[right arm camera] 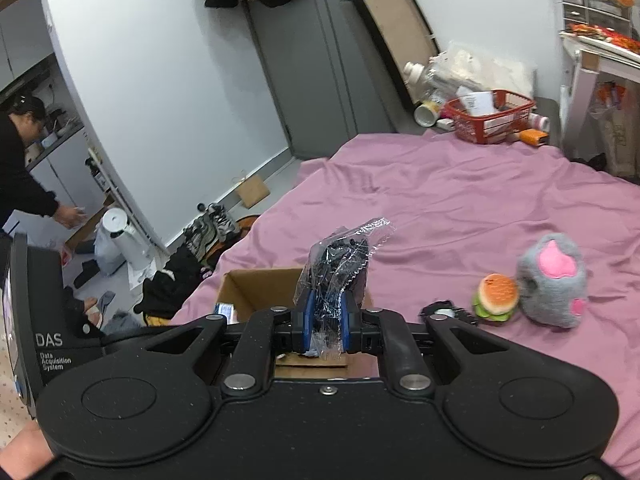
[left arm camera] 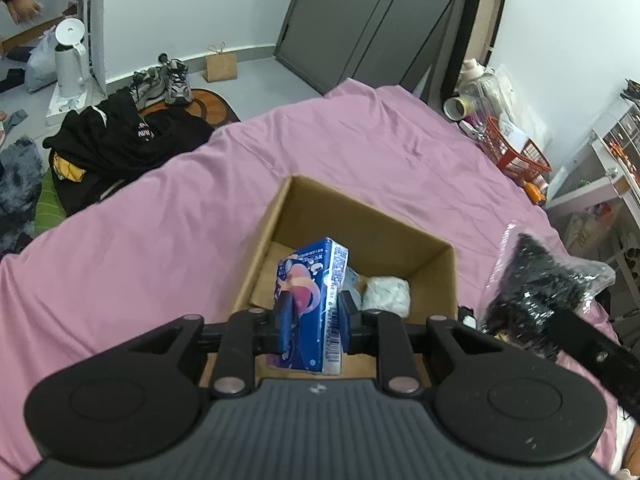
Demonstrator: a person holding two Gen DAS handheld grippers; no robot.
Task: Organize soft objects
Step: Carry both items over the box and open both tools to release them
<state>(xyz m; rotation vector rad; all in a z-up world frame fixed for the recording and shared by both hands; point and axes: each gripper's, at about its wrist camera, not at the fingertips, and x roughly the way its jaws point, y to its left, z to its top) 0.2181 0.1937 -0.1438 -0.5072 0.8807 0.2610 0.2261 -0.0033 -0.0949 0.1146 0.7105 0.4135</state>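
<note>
On my left wrist view, the left gripper (left arm camera: 314, 316) sits nearest the lens, its jaws closed partway around a blue tissue pack (left arm camera: 310, 304) printed with a pink cartoon figure and a barcode down one side. I hold that pack upright above the near edge of the open cardboard box (left arm camera: 360, 220), which rests on the pink bedsheet (left arm camera: 160, 216). Inside the box, a white crumpled soft item (left arm camera: 386, 294) lies just beside the pack, toward the right wall. Right of the box, a black item in a clear plastic bag (left arm camera: 532, 284) hangs in the other tool. Well beyond the box on the left, black clothing (left arm camera: 124, 136) is heaped on the floor.

On my right wrist view, the right gripper (right arm camera: 326, 320) is closed narrowly on the same bagged black item (right arm camera: 338, 268), the crinkled wrap standing up past the blue pads (right arm camera: 309, 312). It hovers over the near right part of the cardboard box (right arm camera: 256, 284). Right of the box on the sheet (right arm camera: 460, 208) lie a small black object (right arm camera: 440, 308), a plush hamburger (right arm camera: 496, 294) and, touching it, a grey plush paw (right arm camera: 554, 280) with pink pads. Far behind the box stands a red basket (right arm camera: 490, 116).
</note>
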